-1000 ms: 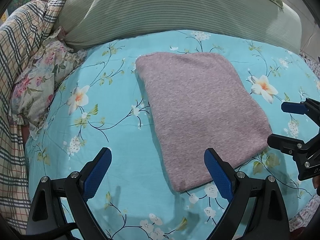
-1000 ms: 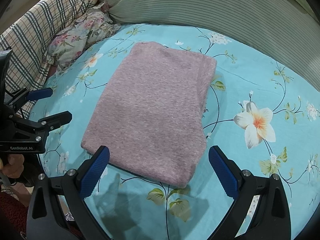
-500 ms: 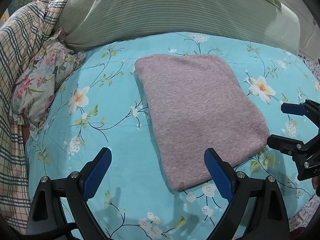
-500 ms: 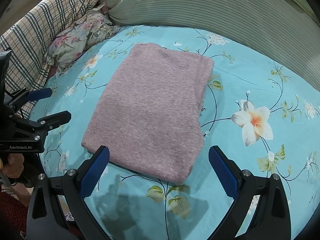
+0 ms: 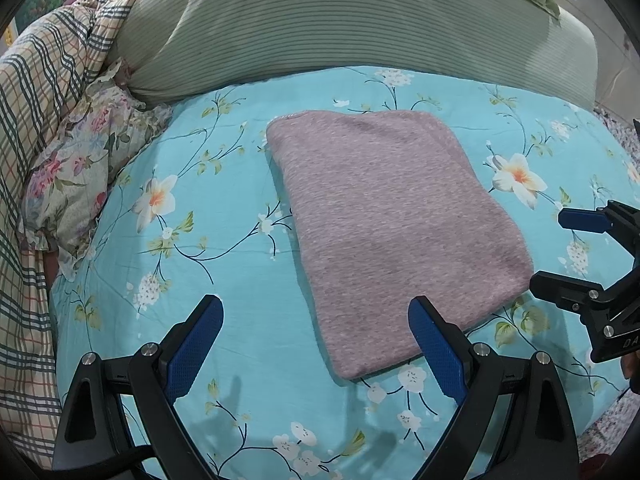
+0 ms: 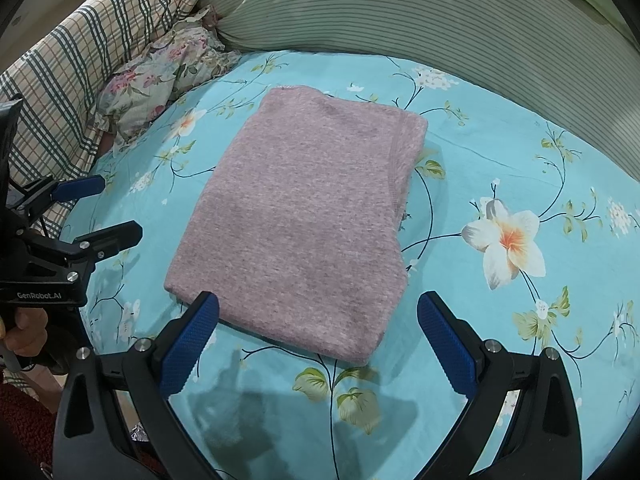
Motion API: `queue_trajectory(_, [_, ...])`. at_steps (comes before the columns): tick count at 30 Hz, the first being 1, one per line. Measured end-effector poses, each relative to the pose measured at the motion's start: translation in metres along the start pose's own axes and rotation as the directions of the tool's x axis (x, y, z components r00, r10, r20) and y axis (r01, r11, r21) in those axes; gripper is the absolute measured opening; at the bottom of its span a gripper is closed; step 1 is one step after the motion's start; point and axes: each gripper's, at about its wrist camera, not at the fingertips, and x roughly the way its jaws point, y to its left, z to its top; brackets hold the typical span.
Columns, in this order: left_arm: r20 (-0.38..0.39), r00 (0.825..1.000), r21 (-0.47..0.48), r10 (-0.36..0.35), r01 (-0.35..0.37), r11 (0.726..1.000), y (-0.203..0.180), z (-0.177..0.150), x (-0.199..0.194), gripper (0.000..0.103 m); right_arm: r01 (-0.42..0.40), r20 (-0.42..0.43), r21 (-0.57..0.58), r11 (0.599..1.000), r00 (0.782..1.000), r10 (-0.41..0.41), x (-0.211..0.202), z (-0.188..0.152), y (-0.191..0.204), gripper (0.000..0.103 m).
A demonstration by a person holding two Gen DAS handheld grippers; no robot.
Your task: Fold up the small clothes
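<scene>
1. Left gripper (image 5: 316, 330): jaws spread wide, holding nothing. Its blue-padded fingers (image 5: 434, 344) frame the lower edge of the left wrist view. The right-hand pad overlaps the near edge of the garment in that view; contact cannot be told.
2. Right gripper (image 6: 318, 328): jaws spread wide, holding nothing. In the right wrist view the left-hand pad (image 6: 190, 344) sits at the near left corner of the garment; contact cannot be told.
3. Folded mauve knit garment (image 5: 392, 224): lies flat as a compact rectangle on the bedsheet. From the left gripper it lies at 12 to 1 o'clock, its near corner between the two fingers. From the right gripper it lies at 12 o'clock, near edge just ahead of the fingertips, with stacked layer edges visible along its right side (image 6: 400, 168).
4. Cross views: the right gripper appears at 3 o'clock in the left wrist view, just beside the garment's right corner. The left gripper appears at 9 o'clock in the right wrist view, near the garment's left edge, with a hand (image 6: 24, 330) on its grip.
5. Turquoise floral bedsheet (image 5: 224, 264): surrounds the garment on all sides.
6. Floral ruffled pillow (image 5: 72, 176): at 10 o'clock, well apart from the garment.
7. Plaid blanket (image 5: 36, 92): at 9 to 10 o'clock, behind the pillow.
8. Green striped bedding (image 5: 340, 20): at 12 o'clock, beyond the garment's far edge.
</scene>
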Motion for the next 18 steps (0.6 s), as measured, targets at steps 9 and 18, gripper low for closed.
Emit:
queue_trajectory(9, [0.006, 1.000, 0.001, -0.006, 0.006, 1.000, -0.0036, 0.0003, -0.0019, 0.094, -0.004, 0.001, 0.002, 1.000, 1.000, 0.004, -0.0018, 0.0012, -0.0035, 0.099])
queue_trajectory(18, [0.006, 1.000, 0.000, -0.005, 0.005, 1.000, -0.0057, 0.0004, -0.0024, 0.094, -0.005, 0.002, 0.006, 1.000, 1.000, 0.005, -0.0028, 0.0027, -0.0051, 0.099])
